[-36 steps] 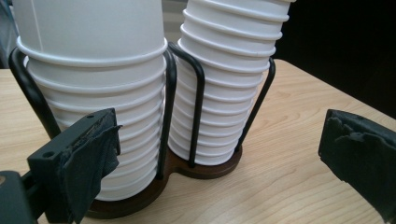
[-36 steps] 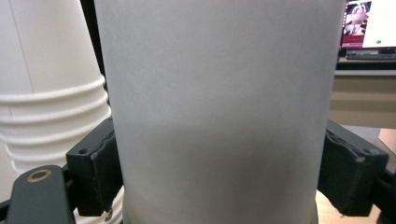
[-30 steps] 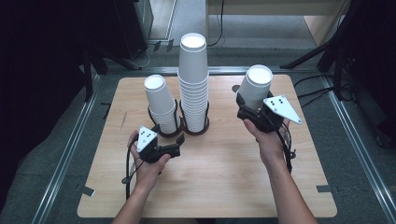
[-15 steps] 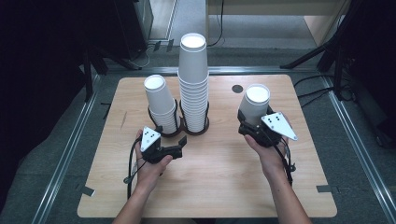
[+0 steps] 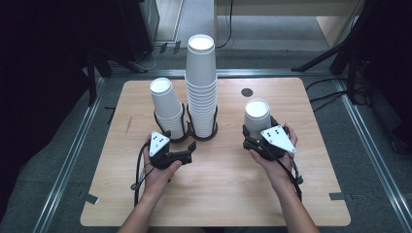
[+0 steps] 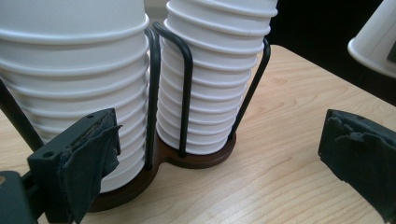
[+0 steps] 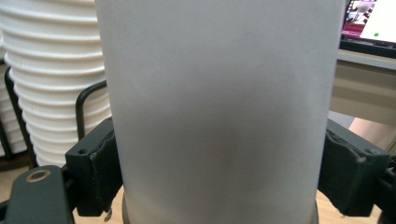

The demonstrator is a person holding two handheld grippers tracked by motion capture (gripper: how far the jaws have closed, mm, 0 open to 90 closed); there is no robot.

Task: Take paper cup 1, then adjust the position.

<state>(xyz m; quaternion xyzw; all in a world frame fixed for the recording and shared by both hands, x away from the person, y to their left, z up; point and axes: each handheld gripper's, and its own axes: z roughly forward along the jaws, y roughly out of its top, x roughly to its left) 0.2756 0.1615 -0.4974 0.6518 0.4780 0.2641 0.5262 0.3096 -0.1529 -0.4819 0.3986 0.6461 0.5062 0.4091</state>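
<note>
My right fingers [image 5: 256, 137] grip one upside-down paper cup [image 5: 257, 116] near the bench's [image 5: 311, 204] right edge, apparently just landing; releasing remains. My left fingers [image 5: 188, 149] are spread empty before the short stack [image 5: 167, 108] and tall stack [image 5: 201, 87] in their holder [image 6: 187, 158], mid-bench, well clear of the cup.

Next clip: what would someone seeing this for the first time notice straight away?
The tall stack of white paper cups rises from a dark wire holder at the table's middle, with a shorter stack just to its left. To the right, the right gripper grips a single upside-down cup between its fingers. The left gripper is open, empty, in front of the holder.
</note>
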